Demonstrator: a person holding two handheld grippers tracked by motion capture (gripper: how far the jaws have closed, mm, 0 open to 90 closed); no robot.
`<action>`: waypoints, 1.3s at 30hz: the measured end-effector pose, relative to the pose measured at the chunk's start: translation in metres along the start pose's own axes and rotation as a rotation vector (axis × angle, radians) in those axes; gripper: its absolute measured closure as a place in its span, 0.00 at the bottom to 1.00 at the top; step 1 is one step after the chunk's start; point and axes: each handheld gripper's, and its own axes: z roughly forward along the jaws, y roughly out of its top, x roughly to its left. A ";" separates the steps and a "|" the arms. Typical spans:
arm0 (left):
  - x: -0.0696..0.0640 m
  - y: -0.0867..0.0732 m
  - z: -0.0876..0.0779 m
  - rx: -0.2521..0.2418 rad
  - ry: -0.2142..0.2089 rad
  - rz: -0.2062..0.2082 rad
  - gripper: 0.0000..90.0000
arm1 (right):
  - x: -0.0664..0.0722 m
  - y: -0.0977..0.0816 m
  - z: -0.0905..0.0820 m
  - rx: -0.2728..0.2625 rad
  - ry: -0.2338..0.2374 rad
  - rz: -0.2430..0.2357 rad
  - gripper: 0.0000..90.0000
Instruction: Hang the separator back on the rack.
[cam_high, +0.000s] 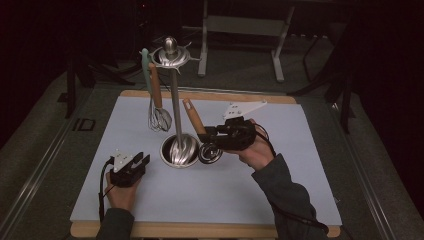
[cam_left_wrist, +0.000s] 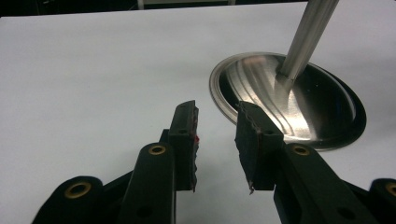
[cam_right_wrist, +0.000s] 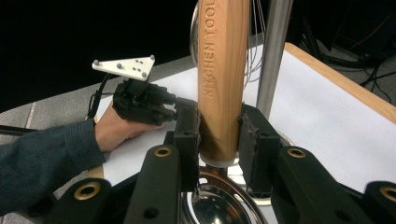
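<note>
White tabletop (cam_high: 300, 165) carries a steel utensil stand (cam_high: 176, 107) w/ round base. A whisk (cam_high: 159, 112) hangs from the stand's top ring, just left of the pole. Right hand-held gripper (cam_high: 207, 135) sits right of the base, clamped on a wooden-handled utensil (cam_right_wrist: 222, 79), handle tilted up, its metal end beside the base. Left hand-held gripper (cam_left_wrist: 217, 140), left of the base, jaws apart, nothing between.
</note>
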 end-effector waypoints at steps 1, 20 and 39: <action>0.000 0.000 0.000 0.000 0.000 0.000 0.76 | 0.000 0.001 0.000 -0.002 0.001 -0.001 0.79; 0.000 0.000 0.000 0.001 0.003 0.005 0.76 | 0.001 0.015 -0.005 -0.034 -0.010 -0.047 0.79; 0.000 0.000 0.000 0.002 0.003 0.007 0.76 | -0.006 0.022 -0.010 -0.060 -0.017 -0.064 0.79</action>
